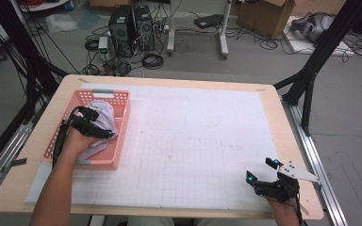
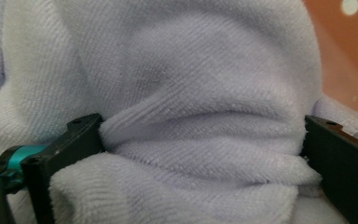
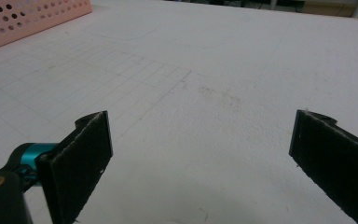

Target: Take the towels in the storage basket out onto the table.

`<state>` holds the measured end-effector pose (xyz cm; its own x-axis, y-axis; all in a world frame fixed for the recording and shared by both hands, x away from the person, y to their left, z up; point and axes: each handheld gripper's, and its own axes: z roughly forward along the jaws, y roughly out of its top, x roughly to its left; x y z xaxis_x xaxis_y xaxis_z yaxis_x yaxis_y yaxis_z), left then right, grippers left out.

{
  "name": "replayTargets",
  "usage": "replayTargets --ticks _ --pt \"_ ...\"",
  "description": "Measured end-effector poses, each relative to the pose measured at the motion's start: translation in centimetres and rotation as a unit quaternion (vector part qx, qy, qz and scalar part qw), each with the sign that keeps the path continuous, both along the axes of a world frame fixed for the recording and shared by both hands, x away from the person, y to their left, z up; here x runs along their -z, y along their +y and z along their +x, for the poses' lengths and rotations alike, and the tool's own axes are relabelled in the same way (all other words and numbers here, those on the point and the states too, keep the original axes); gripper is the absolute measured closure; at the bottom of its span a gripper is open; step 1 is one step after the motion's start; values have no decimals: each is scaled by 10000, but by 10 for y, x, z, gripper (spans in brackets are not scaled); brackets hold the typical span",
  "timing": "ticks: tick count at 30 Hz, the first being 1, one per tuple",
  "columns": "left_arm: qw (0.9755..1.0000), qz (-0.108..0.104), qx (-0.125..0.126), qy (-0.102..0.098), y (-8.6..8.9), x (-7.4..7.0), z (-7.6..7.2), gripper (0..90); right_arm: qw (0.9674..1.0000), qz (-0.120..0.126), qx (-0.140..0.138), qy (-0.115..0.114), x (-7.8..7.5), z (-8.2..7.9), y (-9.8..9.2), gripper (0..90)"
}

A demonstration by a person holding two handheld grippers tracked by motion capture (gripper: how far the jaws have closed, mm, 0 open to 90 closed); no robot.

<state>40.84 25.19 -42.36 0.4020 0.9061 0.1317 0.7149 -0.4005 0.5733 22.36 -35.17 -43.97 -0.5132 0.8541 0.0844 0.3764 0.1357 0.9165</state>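
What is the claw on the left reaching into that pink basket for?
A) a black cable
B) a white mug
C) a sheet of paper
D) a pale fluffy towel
D: the left claw is down in the pink basket, and the left gripper view shows a fold of the pale terry towel bunched between its two jaws, which stand wide apart on either side of it.

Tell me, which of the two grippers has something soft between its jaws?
The left gripper, down in the pink basket, with the pale towel bunched between its wide jaws. The right gripper is open over the bare mat.
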Motion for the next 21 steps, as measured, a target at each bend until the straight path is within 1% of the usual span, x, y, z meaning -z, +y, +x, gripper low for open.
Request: replayTargets --ticks 2,4,6,7,8,9,10,13,15,16,17,18,20,21 --pt "9999 87 -79 -26 -2 0 0 63 10000 8 29 -34 -1 -1 -1 44" --pt "9998 107 -140 -29 -3 -1 0 89 9999 47 69 -76 -2 -2 -3 44" --pt "9998 66 -209 -11 -3 -2 0 133 9999 46 88 -119 -3 -3 -4 44" --pt "9997 50 -248 11 -3 -2 0 185 9999 24 87 -112 -3 -3 -6 44" --pt "9996 39 -278 21 -4 -3 -1 185 9999 24 87 -112 -3 -3 -6 44" --pt "9997 56 -252 34 -5 -4 -1 216 9999 31 81 -114 -3 -3 -6 44" --pt "9997 28 -256 46 -5 -4 -2 247 9999 32 94 -114 -3 -4 -6 44" --pt "9995 -10 -298 109 -4 -7 -2 337 9999 47 79 -115 -3 -3 -5 44" --pt "9993 -65 -338 110 -3 -8 -3 386 9999 72 81 -102 -4 -3 -5 44" --pt "9993 -109 -346 118 -2 -9 -3 426 9999 70 69 -100 -4 -3 -5 44" --pt "9989 -230 -394 122 1 -11 -3 426 9999 70 69 -100 -4 -3 -5 44" --pt "9986 -296 -410 122 3 -12 -3 460 9999 76 79 -114 -4 -3 -5 44" --pt "9969 -578 -531 62 8 -14 -4 468 9999 85 84 -107 -4 -3 -6 44" --pt "9955 -747 -589 17 11 -16 -5 472 9998 100 99 -104 -4 -3 -7 44"
